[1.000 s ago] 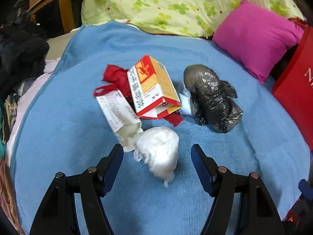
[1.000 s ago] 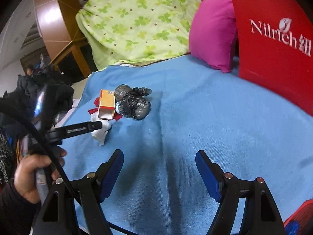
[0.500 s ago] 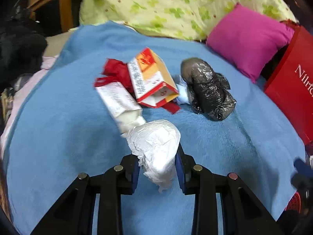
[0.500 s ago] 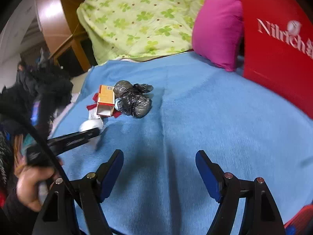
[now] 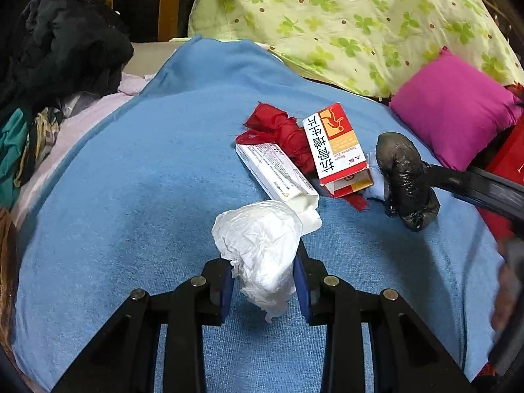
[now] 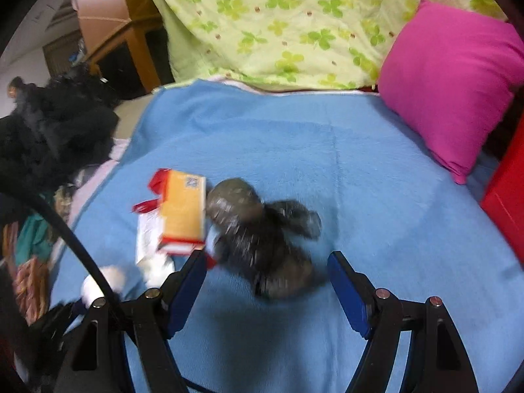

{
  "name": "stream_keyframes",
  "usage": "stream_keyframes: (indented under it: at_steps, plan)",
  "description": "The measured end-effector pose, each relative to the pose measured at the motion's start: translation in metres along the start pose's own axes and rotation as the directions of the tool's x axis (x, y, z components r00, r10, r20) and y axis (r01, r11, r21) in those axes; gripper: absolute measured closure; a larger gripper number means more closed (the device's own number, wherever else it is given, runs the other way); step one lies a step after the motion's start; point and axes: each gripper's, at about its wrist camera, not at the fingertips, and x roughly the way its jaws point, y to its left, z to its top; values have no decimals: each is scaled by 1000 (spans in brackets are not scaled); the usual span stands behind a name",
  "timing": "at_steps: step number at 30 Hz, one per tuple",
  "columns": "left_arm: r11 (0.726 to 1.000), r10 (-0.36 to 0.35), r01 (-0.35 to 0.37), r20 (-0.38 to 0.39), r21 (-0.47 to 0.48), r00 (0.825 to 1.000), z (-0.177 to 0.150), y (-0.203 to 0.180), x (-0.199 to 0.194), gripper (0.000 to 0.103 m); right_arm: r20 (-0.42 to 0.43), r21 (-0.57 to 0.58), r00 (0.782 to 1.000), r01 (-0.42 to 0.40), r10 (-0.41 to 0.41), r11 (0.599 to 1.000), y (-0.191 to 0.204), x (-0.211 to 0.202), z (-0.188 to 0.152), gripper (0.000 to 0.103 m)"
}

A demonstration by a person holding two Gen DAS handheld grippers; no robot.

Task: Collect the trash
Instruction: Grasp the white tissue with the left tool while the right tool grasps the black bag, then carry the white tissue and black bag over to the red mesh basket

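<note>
Blue terry blanket (image 5: pixel 137 203) covers the bed and carries every item I see. My left gripper (image 5: pixel 264 278) is clamped on a crumpled white paper wad (image 5: pixel 258 245), its blue pads pressing both sides of it. Just beyond the wad lies a white carton (image 5: pixel 278 173), open end toward me; a red rag (image 5: pixel 281 131) and an orange-and-red box (image 5: pixel 337 150) rest against it. A black plastic bag (image 5: pixel 406 180), bunched up, sits to the right of the box. My right gripper (image 6: pixel 267 290) has its jaws spread wide, with the black bag directly ahead between them; that view is motion-blurred. Behind the blanket: a green clover-print quilt (image 5: pixel 344 16), a magenta pillow (image 5: pixel 455 108), a red panel (image 6: pixel 507 196) at the right edge, wooden furniture (image 5: pixel 163 3) and dark clothing (image 5: pixel 62 46) at left.
</note>
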Motion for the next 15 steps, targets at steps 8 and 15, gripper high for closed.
stream_keyframes:
  at_steps: [8, 15]
  plan:
    - [1000, -27, 27, -4, -4, 1000, 1, -3, 1, 69, -108, -2, 994, 5, -6, 1000, 1, 45, -8, 59]
    - [1000, -3, 3, 6, 15, 1000, -2, -5, -1, 69, -57, -15, 998, 23, -23, 1000, -5, -4, -24, 60]
